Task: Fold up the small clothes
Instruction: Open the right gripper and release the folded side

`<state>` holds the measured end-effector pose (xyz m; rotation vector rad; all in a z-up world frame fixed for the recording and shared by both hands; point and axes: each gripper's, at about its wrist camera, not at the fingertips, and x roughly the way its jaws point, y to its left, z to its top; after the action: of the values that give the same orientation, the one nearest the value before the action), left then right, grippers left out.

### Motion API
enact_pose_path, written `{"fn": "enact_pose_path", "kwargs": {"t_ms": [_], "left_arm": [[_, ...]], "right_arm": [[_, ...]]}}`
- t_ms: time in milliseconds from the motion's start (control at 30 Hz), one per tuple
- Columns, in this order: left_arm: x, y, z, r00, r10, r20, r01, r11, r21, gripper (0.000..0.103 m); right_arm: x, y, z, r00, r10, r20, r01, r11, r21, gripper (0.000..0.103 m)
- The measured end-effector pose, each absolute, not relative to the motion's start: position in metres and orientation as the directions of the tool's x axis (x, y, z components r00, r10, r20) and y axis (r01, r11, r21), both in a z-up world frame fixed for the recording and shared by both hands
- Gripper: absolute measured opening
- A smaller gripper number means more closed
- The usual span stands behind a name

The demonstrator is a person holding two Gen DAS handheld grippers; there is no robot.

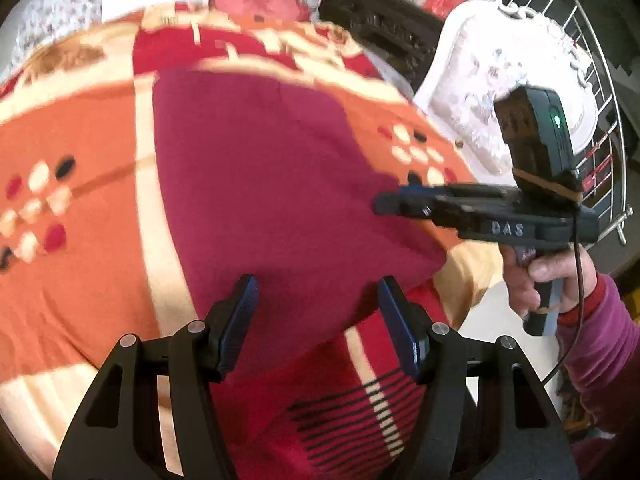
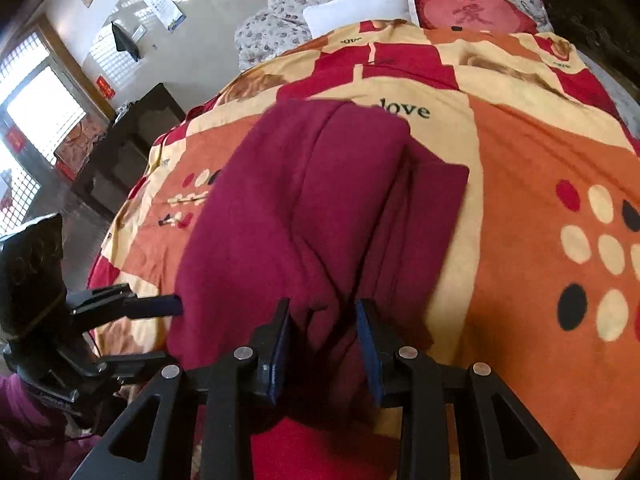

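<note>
Right wrist view shows the maroon garment (image 2: 304, 208) partly folded at frame centre on the bed (image 2: 540, 160), right gripper (image 2: 322, 340) pinching its near edge, left gripper (image 1: 316, 320) parted and empty, folding unfinished.

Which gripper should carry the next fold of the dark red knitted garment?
Right, probably. The right gripper is clamped on a bunched fold of the dark red knitted garment, while the left gripper stands open, holding nothing.

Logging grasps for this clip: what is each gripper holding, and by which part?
The right gripper pinches a bunched fold at the near edge of the maroon garment. The left gripper is open over the same cloth, holding nothing.
</note>
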<state>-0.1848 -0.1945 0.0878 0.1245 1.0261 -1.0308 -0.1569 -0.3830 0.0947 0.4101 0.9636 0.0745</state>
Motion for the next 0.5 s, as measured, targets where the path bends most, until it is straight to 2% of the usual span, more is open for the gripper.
{"fn": "enact_pose_path", "kwargs": {"t_ms": [133, 167, 200, 233, 333, 367, 400, 433, 500], "left_arm": [[-0.177, -0.196, 0.107, 0.18, -0.683, -0.708, 0.777, 0.54, -0.323, 0.062], [-0.175, -0.199, 0.106, 0.182, -0.678, -0.712, 0.776, 0.544, -0.32, 0.062], [-0.173, -0.202, 0.103, 0.18, -0.671, -0.719, 0.771, 0.55, -0.321, 0.062], [-0.171, -0.207, 0.098, 0.169, -0.666, -0.727, 0.762, 0.556, -0.332, 0.062], [-0.171, -0.215, 0.087, 0.12, -0.673, -0.73, 0.753, 0.541, -0.375, 0.062], [-0.173, -0.218, 0.085, 0.114, -0.671, -0.733, 0.754, 0.539, -0.376, 0.062], [-0.174, -0.221, 0.082, 0.111, -0.668, -0.735, 0.756, 0.538, -0.374, 0.062], [-0.175, -0.225, 0.079, 0.106, -0.668, -0.737, 0.757, 0.535, -0.375, 0.062], [-0.178, -0.228, 0.075, 0.089, -0.668, -0.739, 0.756, 0.528, -0.387, 0.062]], "right_arm": [[-0.153, -0.387, 0.128, 0.649, 0.185, -0.738, 0.123, 0.932, 0.341, 0.03], [-0.146, -0.39, 0.132, 0.67, 0.164, -0.724, 0.138, 0.931, 0.338, 0.036], [-0.137, -0.395, 0.134, 0.683, 0.137, -0.717, 0.166, 0.928, 0.335, 0.047], [-0.128, -0.399, 0.132, 0.687, 0.117, -0.717, 0.193, 0.922, 0.336, 0.05], [-0.092, -0.412, 0.108, 0.639, 0.122, -0.76, 0.248, 0.902, 0.353, 0.051], [-0.084, -0.414, 0.099, 0.625, 0.133, -0.769, 0.251, 0.898, 0.36, 0.047], [-0.078, -0.417, 0.09, 0.609, 0.151, -0.779, 0.245, 0.898, 0.366, 0.03], [-0.072, -0.417, 0.085, 0.599, 0.153, -0.786, 0.237, 0.904, 0.356, 0.021], [-0.066, -0.414, 0.09, 0.602, 0.114, -0.79, 0.211, 0.932, 0.295, 0.012]]}}
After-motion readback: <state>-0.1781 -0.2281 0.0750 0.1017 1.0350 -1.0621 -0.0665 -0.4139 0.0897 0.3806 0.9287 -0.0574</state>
